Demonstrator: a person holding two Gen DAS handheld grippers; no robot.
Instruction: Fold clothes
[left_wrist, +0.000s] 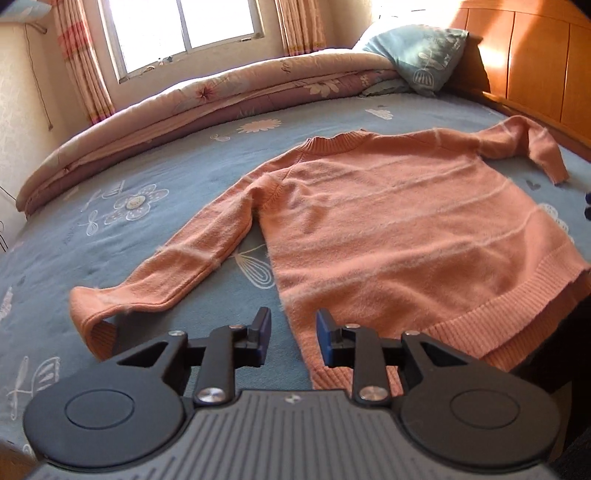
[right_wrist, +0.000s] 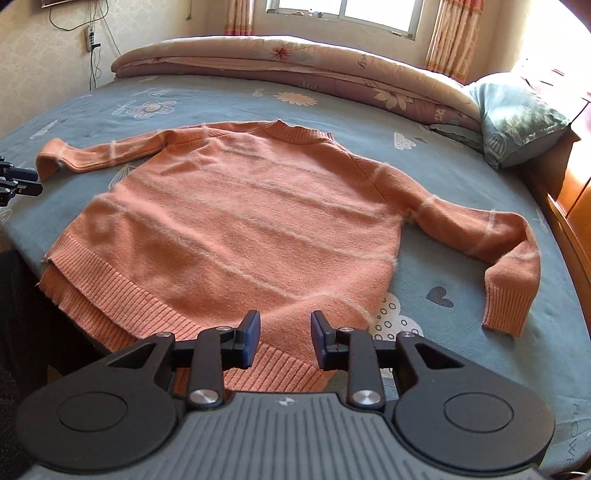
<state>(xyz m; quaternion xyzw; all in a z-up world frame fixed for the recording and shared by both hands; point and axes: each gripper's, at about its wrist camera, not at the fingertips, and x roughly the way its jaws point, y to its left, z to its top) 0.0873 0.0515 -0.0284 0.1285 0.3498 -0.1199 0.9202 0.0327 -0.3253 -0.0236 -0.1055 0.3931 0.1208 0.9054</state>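
An orange sweater (left_wrist: 388, 221) is lying flat on a blue bed (left_wrist: 110, 229); left tongs (left_wrist: 293, 339) and right tongs (right_wrist: 285, 339) are hovering spread near its hem, pinching nothing.

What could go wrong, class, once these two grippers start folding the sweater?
1. The sweater hem hangs over the bed edge; a tug might drag it off.
2. The left gripper and right gripper are open over fuzzy knit; fingers may snag or pinch one layer.
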